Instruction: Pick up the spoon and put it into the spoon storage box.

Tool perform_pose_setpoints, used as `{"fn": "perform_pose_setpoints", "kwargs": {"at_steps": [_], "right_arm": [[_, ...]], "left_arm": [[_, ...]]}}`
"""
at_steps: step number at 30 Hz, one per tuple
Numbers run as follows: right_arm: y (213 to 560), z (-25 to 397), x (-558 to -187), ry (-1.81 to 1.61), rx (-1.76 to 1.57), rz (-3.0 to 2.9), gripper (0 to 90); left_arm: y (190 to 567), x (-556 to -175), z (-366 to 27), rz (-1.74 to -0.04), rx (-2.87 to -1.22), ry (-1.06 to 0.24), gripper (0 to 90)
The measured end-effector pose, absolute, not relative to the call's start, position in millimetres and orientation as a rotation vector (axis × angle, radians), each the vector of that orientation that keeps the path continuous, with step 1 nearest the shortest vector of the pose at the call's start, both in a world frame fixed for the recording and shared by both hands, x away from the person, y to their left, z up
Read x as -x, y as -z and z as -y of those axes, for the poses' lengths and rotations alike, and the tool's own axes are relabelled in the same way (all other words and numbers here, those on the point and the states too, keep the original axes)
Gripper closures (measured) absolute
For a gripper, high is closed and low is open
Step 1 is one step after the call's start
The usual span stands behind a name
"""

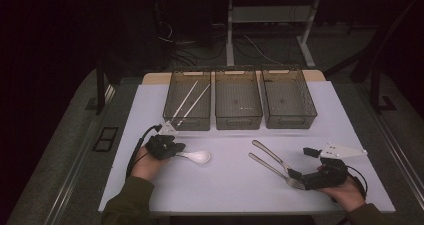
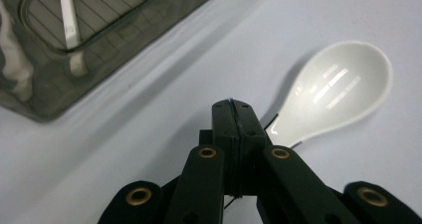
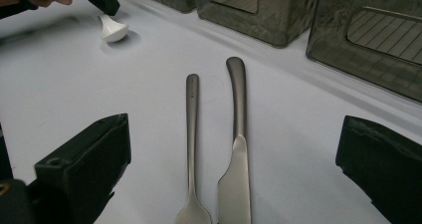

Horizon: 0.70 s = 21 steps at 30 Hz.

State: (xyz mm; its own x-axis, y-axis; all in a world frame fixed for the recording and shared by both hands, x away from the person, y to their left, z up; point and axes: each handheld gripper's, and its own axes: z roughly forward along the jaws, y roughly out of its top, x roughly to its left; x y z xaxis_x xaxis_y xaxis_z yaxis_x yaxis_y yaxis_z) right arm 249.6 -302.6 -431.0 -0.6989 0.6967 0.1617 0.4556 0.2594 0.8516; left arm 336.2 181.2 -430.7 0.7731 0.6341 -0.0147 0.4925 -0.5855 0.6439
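A white ceramic spoon (image 1: 199,157) lies on the white table, its bowl pointing right. My left gripper (image 1: 170,147) is shut on the white spoon's handle; in the left gripper view the jaws (image 2: 233,115) meet with the spoon's bowl (image 2: 338,87) just beyond them. A metal knife (image 1: 270,155) and a metal fork (image 1: 270,168) lie side by side at the front right. My right gripper (image 1: 301,163) is open, one jaw on each side of their near ends. The right gripper view shows the fork (image 3: 191,129) left of the knife (image 3: 238,134).
Three dark mesh bins stand in a row at the back: left (image 1: 186,126), middle (image 1: 238,123), right (image 1: 290,122). White chopsticks (image 1: 192,99) lie in the left bin, close behind my left gripper. Bare table (image 1: 230,185) lies between the two grippers.
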Motion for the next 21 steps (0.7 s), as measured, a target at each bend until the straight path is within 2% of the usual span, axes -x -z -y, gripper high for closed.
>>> {"fn": "perform_pose_setpoints", "kwargs": {"at_steps": [13,21], "right_arm": [[430.9,302.3,-249.5,-1.411,-1.071,-2.288,0.9],[431.3,301.2,-249.7,-1.406,-1.070,-2.294,0.9]], "left_arm": [[427.1,-325.3,-190.6,-0.849,-2.267,-0.263,88.8],[413.5,-321.4,-175.4,-0.777,-2.176,-0.227,60.0]]}}
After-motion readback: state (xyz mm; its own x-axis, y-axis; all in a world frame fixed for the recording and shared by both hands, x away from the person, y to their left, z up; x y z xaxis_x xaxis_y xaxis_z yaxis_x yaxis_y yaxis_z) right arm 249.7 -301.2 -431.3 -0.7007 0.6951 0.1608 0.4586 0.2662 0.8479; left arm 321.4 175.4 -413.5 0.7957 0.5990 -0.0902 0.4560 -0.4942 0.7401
